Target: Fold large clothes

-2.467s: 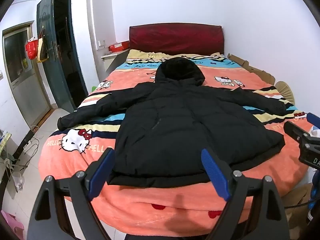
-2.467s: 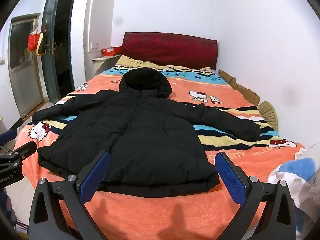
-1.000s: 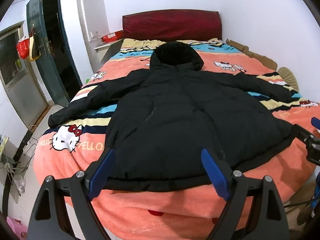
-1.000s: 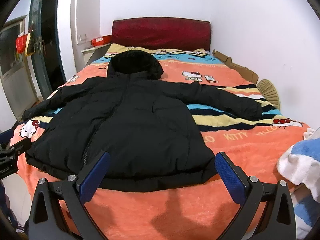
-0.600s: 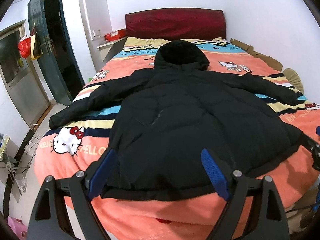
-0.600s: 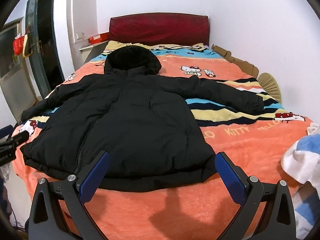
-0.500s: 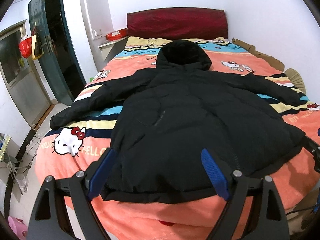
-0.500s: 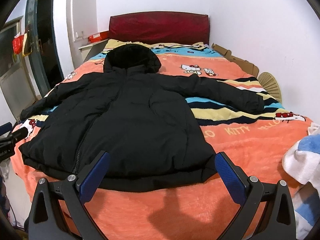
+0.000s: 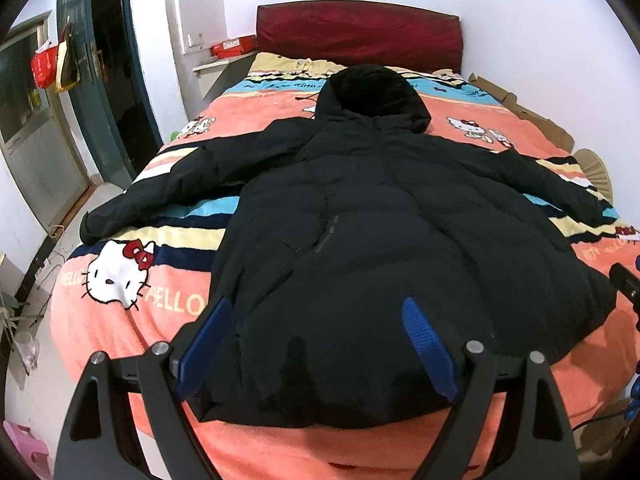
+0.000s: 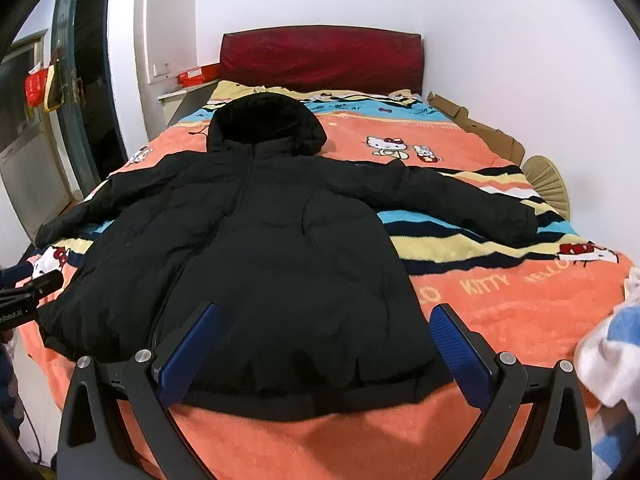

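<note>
Nearest to me, my left tongs and my right tongs both hang at the foot of the bed, each with its blue pads spread wide apart and nothing between them; neither touches cloth, though the hem of the black coat lies just under and ahead of both. I judge I hold them side by side here because the hem is the natural edge to take first on something this big, one corner for each hand, and the wide gap is right for biting into thick padded fabric. The coat lies front up and flat on the orange blanket, zip running up the middle, its hem close to the foot edge where I can reach it without leaning far. Further out, the two sleeves are stretched straight to either side, the left sleeve reaching the bed's edge near the door and the right sleeve across the stripes toward the wall, which I take to be the spread-out start for folding: no fold is made yet. Beyond that the hood lies flat toward the red headboard, and a striped towel or cloth sits at my right, clear of the coat
</note>
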